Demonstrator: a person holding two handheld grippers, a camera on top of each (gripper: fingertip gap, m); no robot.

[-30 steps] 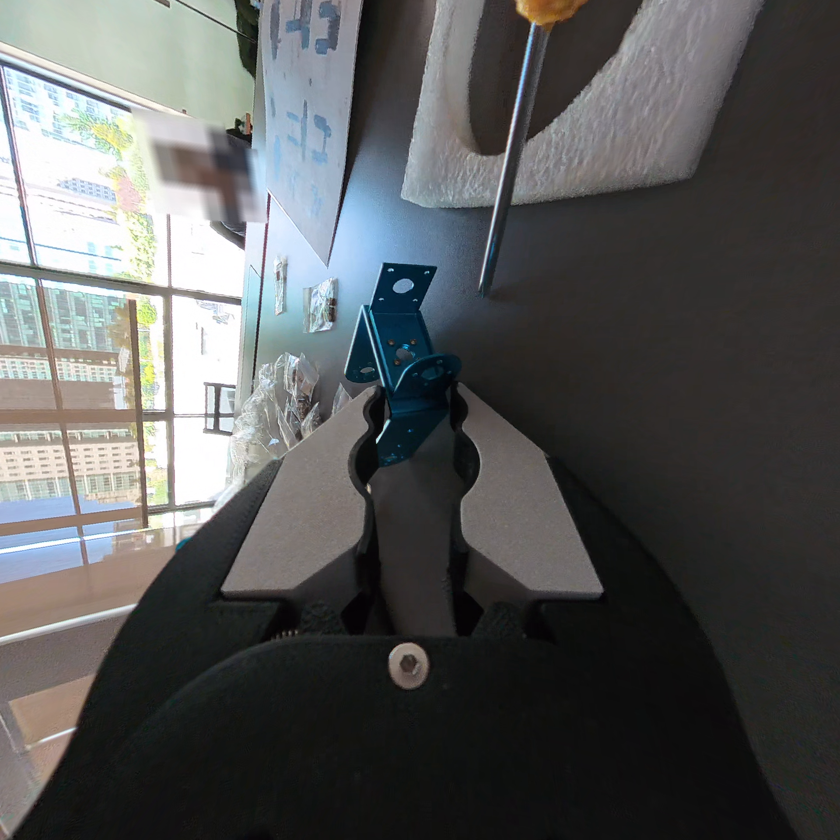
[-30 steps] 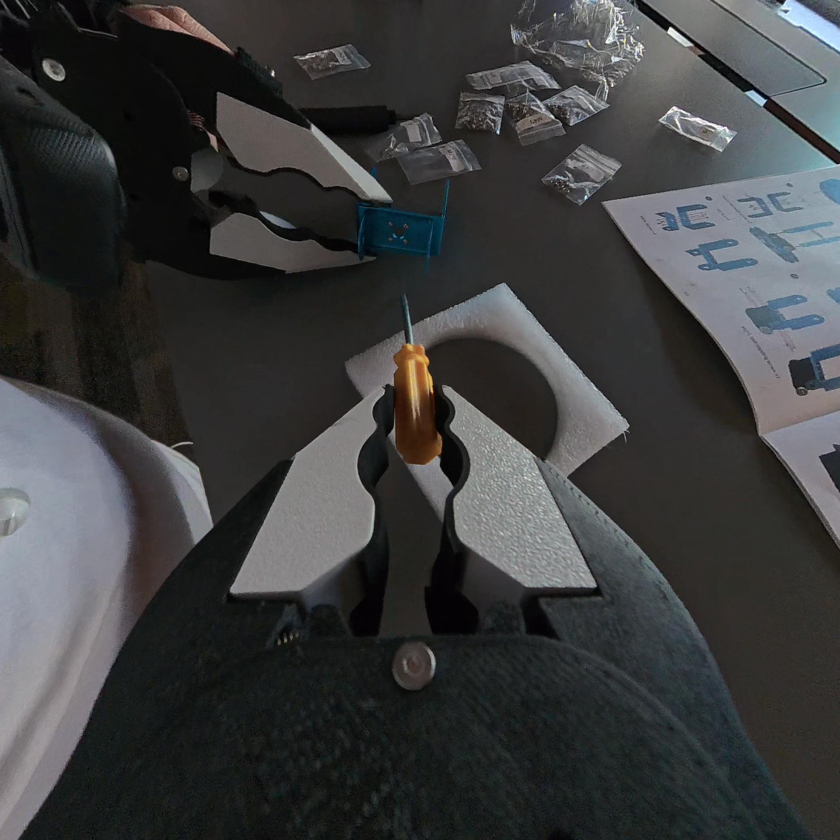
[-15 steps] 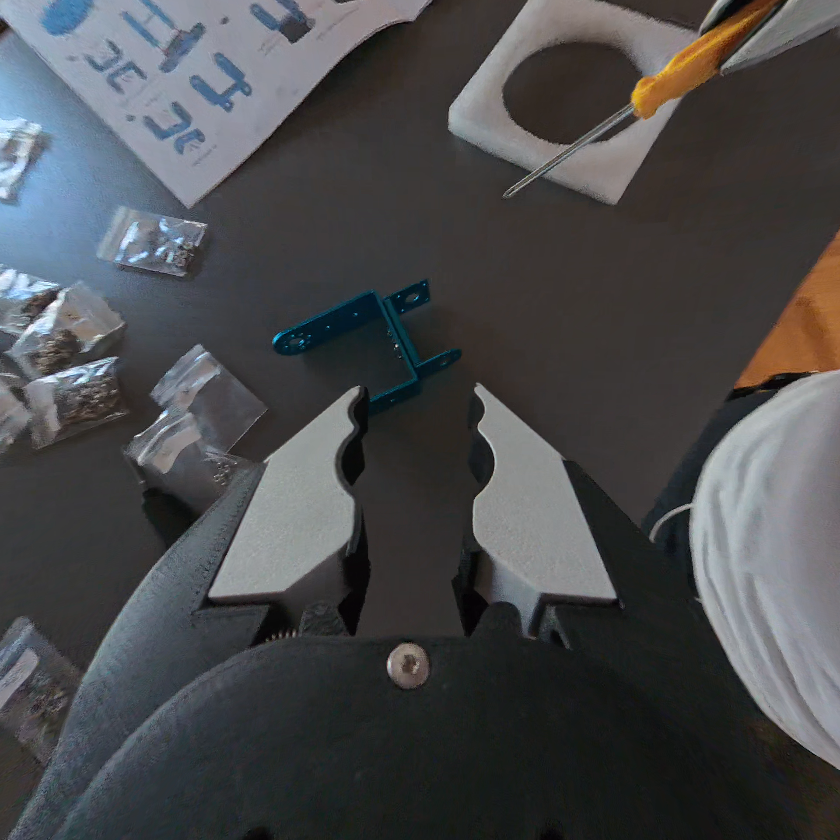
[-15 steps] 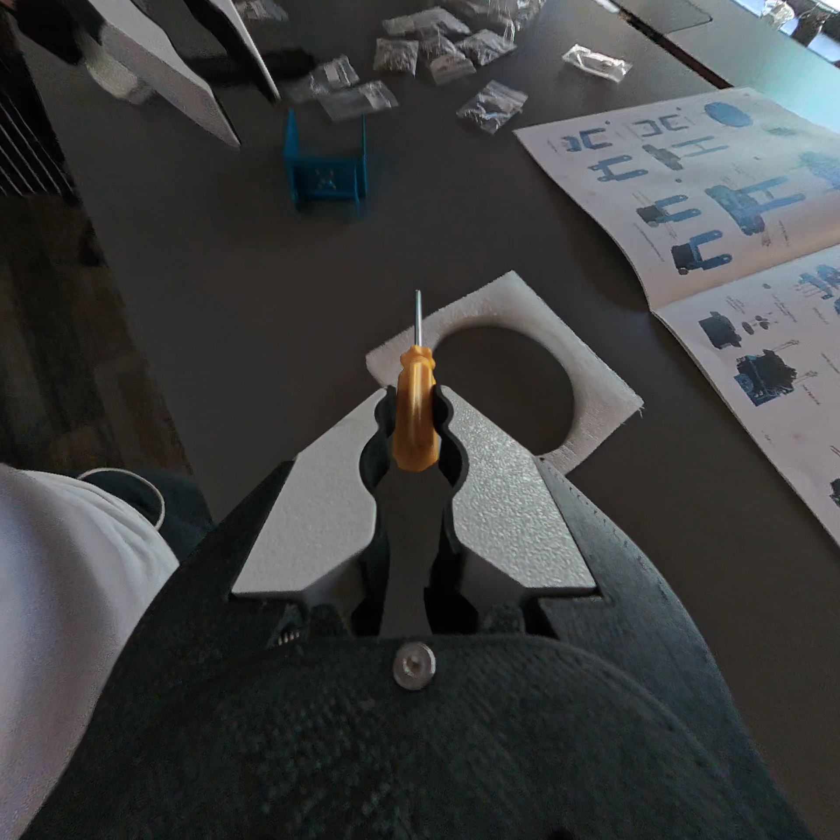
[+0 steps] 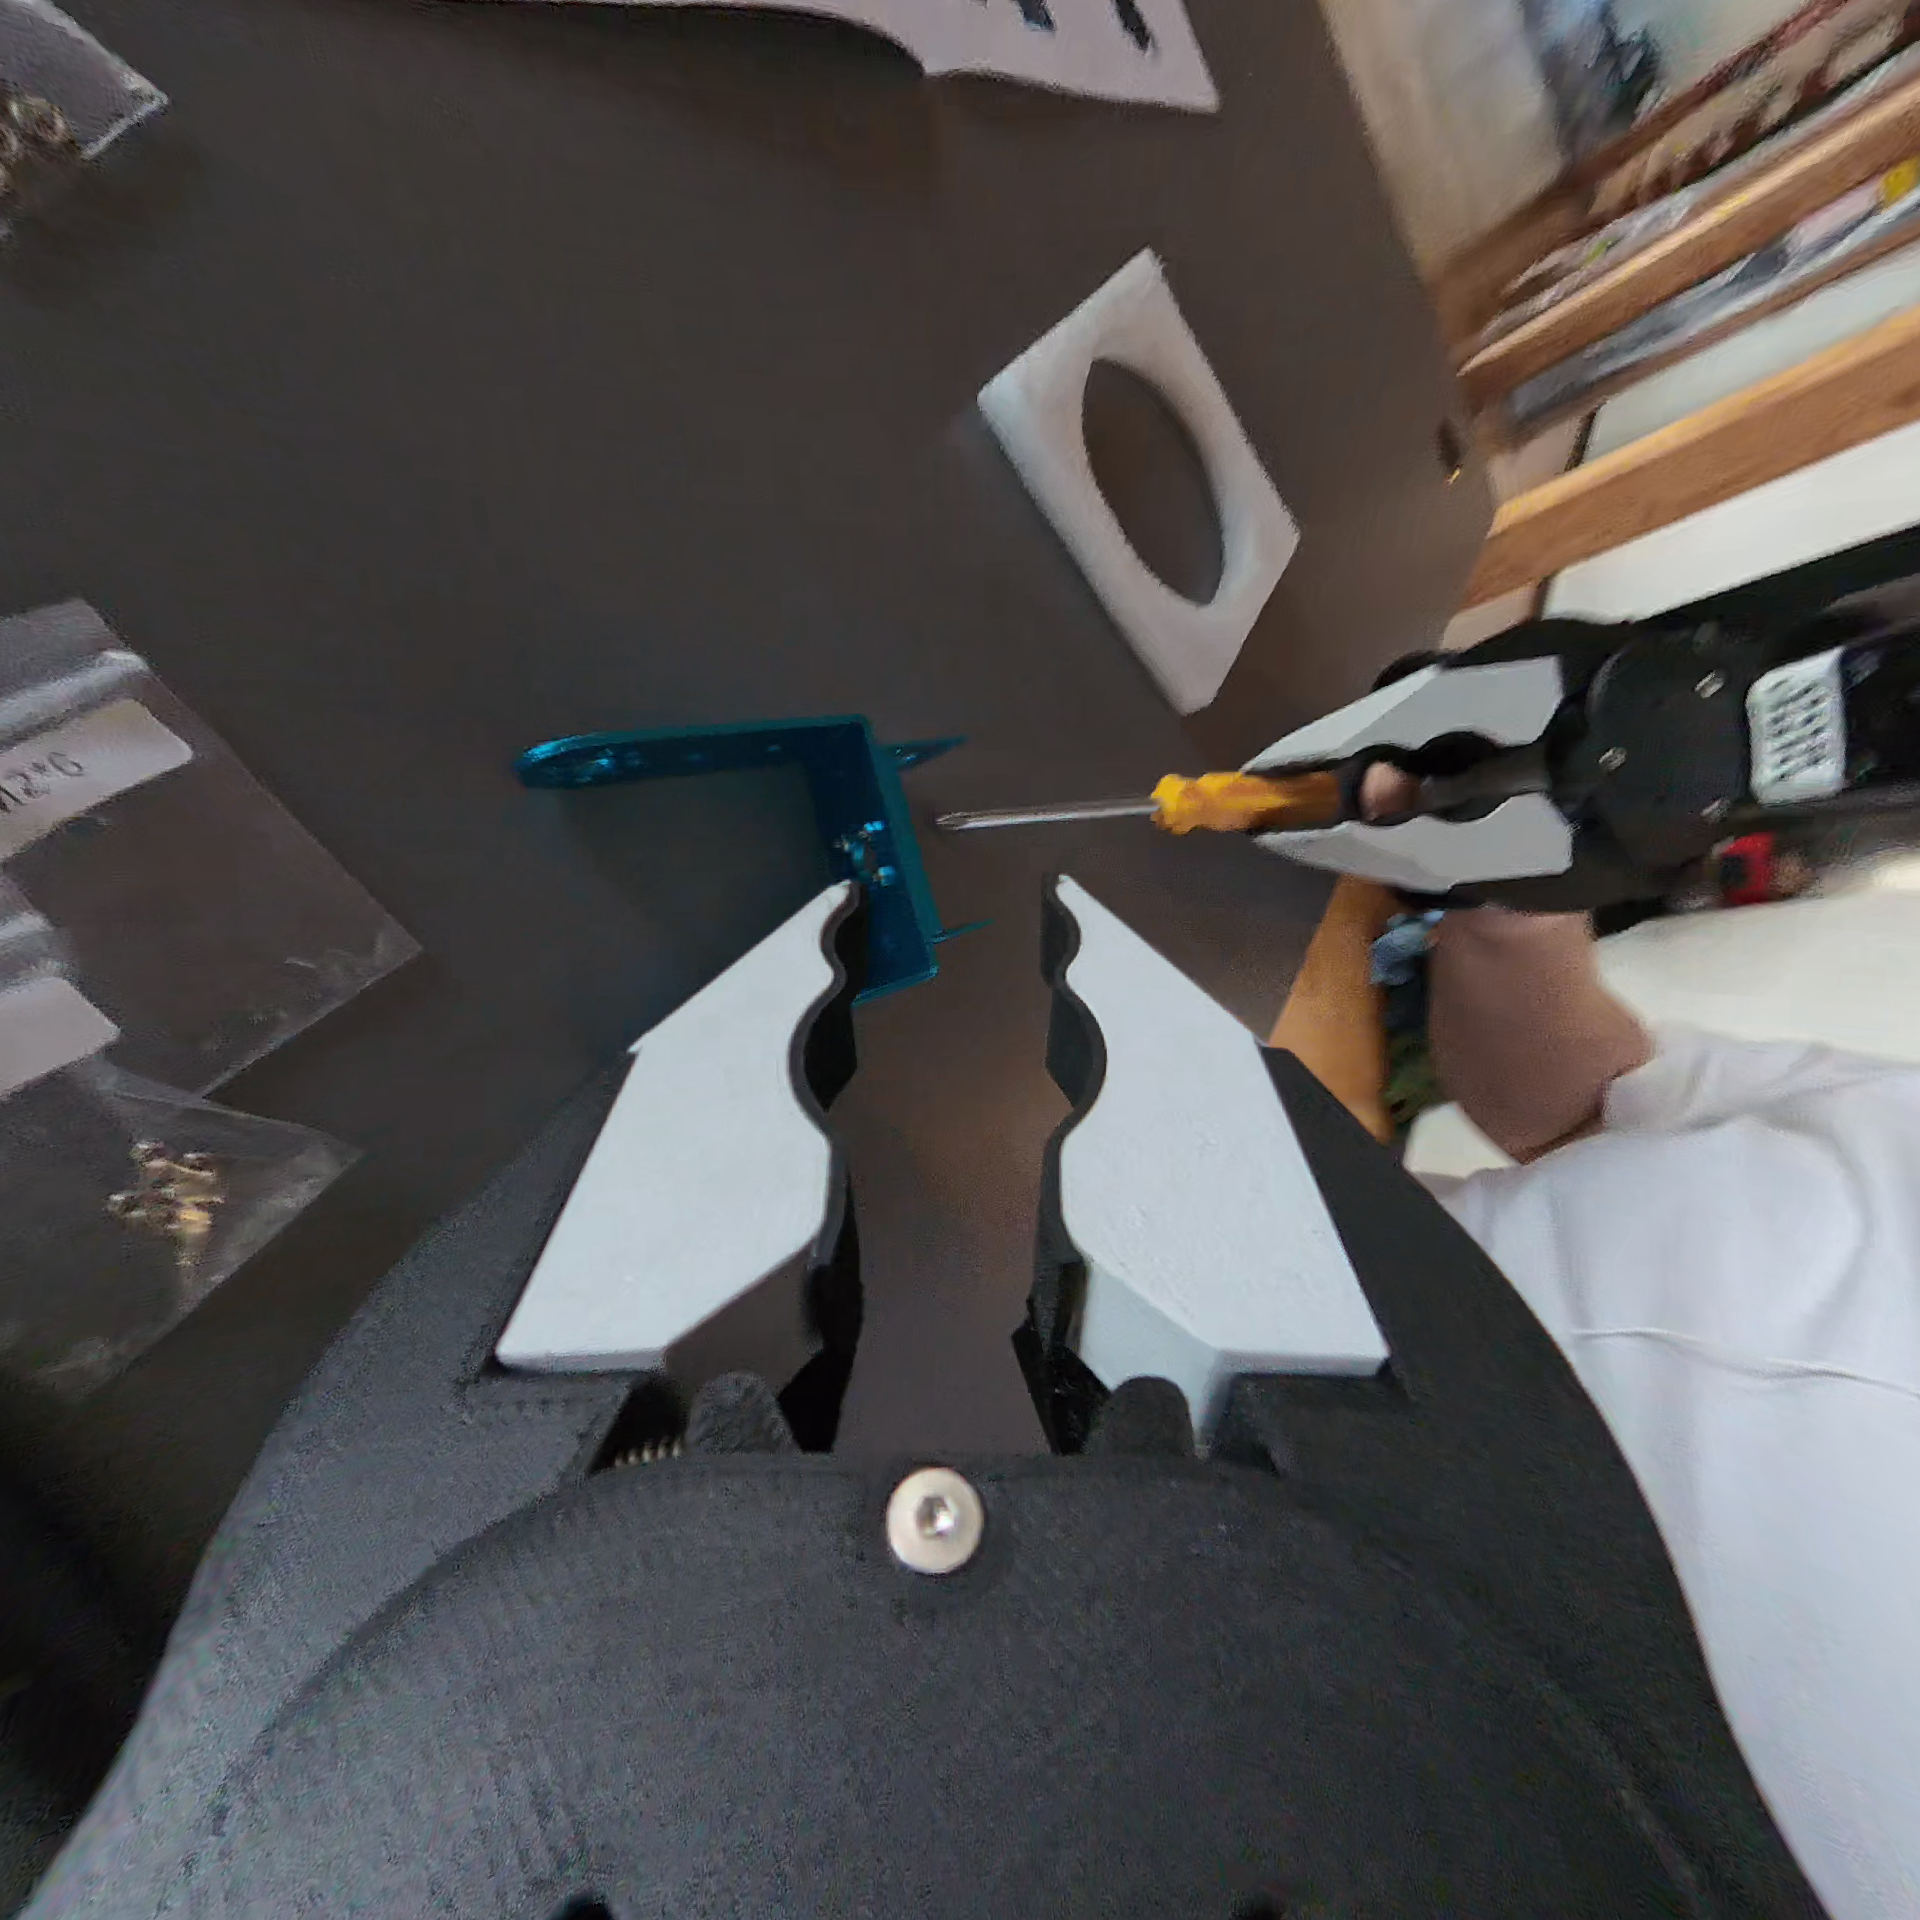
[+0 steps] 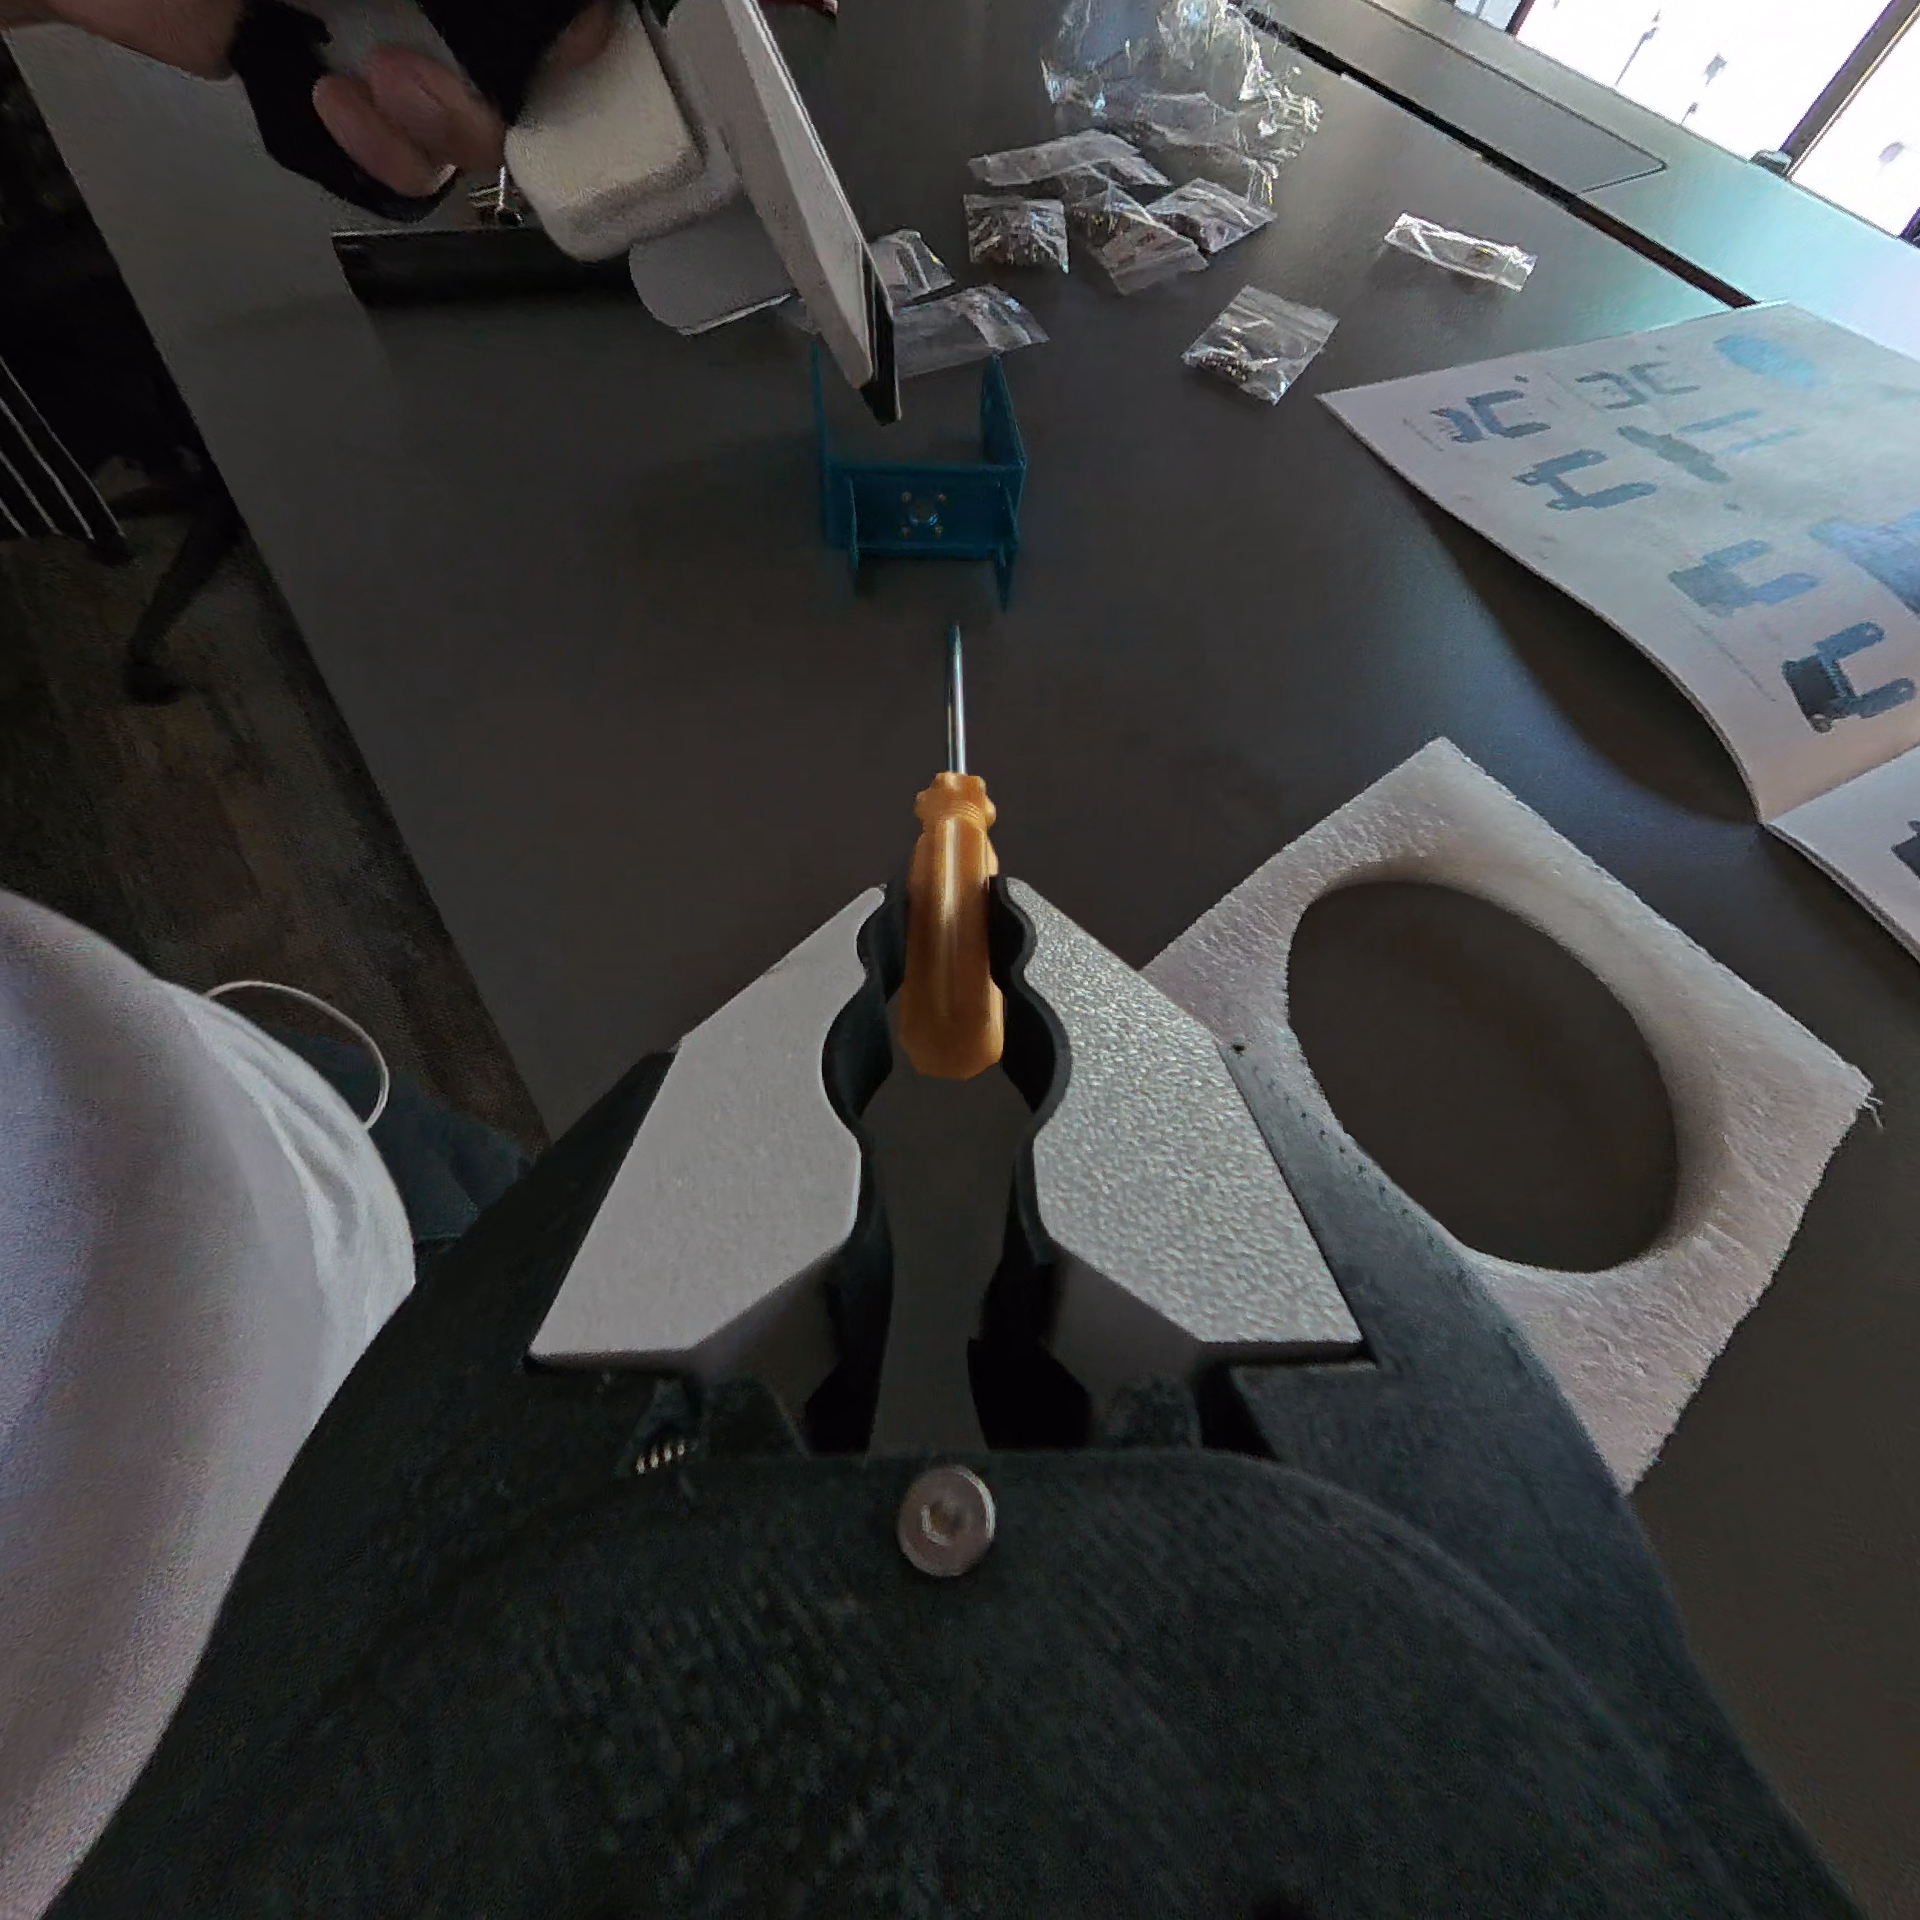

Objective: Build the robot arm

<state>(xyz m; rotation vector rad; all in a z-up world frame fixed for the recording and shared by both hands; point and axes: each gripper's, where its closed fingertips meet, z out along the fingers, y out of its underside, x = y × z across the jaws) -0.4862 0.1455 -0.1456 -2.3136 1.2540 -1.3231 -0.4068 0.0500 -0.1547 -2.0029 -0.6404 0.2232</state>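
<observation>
At frame centre, the right gripper (image 6: 945, 925) clamps a screwdriver (image 6: 948, 935) aimed at the blue bracket (image 6: 925, 509); the left gripper (image 5: 951, 904), jaws apart and empty, hovers beside the bracket.

Office or meeting-room assembly bench, long dark table (image 6: 644, 665), bagged small hardware (image 6: 1257, 341) at 1 o'clock, printed instruction sheet (image 6: 1704, 520) at 2 o'clock, bright window (image 6: 1860, 114) beyond, wooden shelving (image 5: 1704, 208), wood-look floor (image 6: 187, 727).

Empty spread tool (image 5: 948, 899) above blue bracket (image 5: 831, 790), screwdriver (image 5: 1143, 808) alongside
</observation>
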